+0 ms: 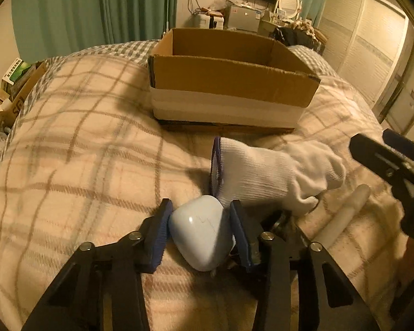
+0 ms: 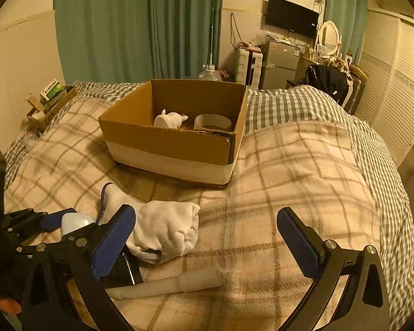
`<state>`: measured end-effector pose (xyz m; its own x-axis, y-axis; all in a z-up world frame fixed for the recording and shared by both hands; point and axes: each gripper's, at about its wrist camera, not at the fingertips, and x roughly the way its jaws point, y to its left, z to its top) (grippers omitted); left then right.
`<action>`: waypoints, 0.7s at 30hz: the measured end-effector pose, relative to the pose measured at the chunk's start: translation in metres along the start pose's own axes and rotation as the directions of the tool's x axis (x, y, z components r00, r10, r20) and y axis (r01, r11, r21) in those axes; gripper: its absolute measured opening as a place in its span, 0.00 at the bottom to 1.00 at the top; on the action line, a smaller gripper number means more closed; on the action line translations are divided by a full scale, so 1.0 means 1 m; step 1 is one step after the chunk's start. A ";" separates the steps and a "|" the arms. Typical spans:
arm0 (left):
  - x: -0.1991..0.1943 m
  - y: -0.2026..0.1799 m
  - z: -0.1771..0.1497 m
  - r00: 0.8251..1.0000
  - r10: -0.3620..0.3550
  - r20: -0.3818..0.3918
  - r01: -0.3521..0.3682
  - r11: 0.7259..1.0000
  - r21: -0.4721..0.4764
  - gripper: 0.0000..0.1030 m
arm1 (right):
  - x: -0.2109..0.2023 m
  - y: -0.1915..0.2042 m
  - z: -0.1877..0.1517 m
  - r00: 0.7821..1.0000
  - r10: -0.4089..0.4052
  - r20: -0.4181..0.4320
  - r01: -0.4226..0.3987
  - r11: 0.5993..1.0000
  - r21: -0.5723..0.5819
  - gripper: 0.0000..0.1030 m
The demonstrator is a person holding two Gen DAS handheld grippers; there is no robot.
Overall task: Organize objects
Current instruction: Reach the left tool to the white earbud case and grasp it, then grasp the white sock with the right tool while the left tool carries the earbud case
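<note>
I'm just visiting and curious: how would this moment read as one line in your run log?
left tongs: closed on pale blue case | right tongs: open, empty | white glove: on blanket | cardboard box: holds white figurine, tape roll

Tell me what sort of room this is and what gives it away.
Most likely a bedroom. The work goes on atop a bed under a plaid blanket, with green curtains behind it, and a wall-mounted TV above a vanity mirror at the far end.

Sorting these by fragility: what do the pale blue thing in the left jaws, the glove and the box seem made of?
Pale blue object: hard glossy plastic, apparently; it shows a sharp highlight. White glove: ribbed knit fabric, matte, slumped. Box: brown corrugated cardboard with ragged cut edges.
</note>
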<state>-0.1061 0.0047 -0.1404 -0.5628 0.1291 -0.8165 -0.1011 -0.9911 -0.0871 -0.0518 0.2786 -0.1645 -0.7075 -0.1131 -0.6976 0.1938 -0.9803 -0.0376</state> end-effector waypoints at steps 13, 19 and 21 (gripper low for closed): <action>-0.037 0.013 0.014 0.992 0.001 0.126 0.006 0.999 -0.052 0.23 | 0.041 0.034 -0.001 0.985 0.098 -0.140 -0.112 0.989 -0.098 0.94; -0.036 0.014 0.013 0.993 0.003 0.121 0.003 0.998 -0.055 0.23 | 0.065 0.036 -0.014 0.958 0.144 -0.250 -0.168 0.983 -0.078 0.55; -0.036 0.012 0.010 0.993 0.007 0.115 -0.002 0.999 -0.049 0.23 | 0.059 0.036 -0.015 0.964 0.129 -0.234 -0.153 0.985 -0.084 0.46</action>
<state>-0.0954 -0.0112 -0.1064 -0.6542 0.1250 -0.7460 -0.0596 -0.9917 -0.1138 -0.0765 0.2393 -0.2180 -0.4979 -0.1980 -0.8443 0.3561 -0.9344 0.0092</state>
